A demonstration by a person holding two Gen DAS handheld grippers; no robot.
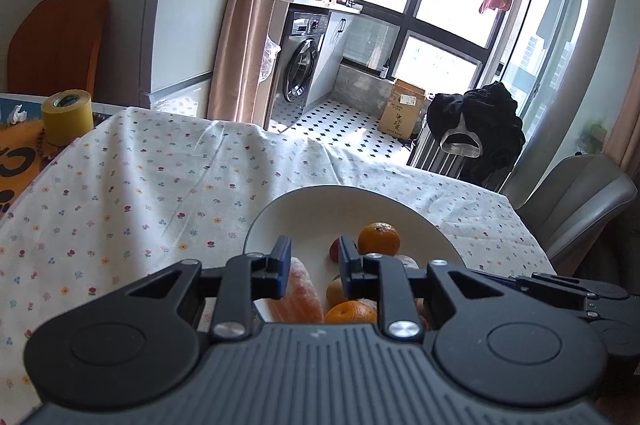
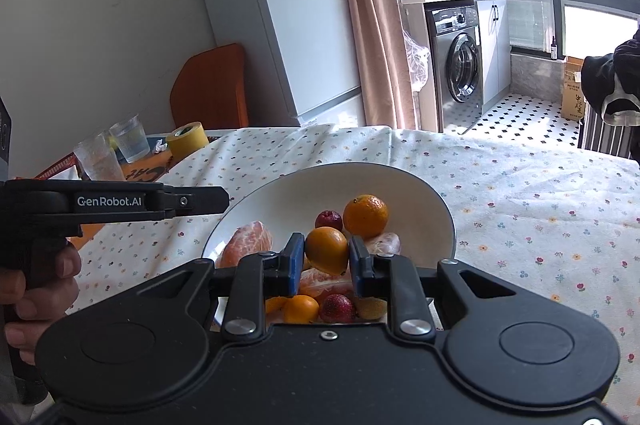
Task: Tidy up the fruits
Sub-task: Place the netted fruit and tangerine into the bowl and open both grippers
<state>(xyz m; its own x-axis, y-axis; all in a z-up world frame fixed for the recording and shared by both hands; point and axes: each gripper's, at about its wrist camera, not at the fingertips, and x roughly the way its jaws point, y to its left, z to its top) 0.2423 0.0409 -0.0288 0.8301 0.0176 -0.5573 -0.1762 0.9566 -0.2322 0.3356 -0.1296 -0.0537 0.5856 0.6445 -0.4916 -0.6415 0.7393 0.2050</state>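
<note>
Right wrist view: right gripper (image 2: 326, 257) clamps an orange (image 2: 326, 250) over the bowl (image 2: 420, 193); left gripper (image 1: 314, 265) gapes empty; a careless release could bounce fruit out.

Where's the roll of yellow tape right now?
The yellow tape roll stands at the far left of the table, off the floral cloth, on an orange tray just right of two clear glasses. The left wrist view shows it too, far left.

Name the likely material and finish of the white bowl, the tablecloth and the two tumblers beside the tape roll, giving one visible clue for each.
White bowl: probably glazed ceramic; smooth, glossy, with a thin dark rim.
Tablecloth: woven fabric, matte, likely cotton; it creases and carries a printed flower pattern.
Tumblers: clear glass or hard plastic, ribbed; the background shows through, but the view cannot settle which.
</note>
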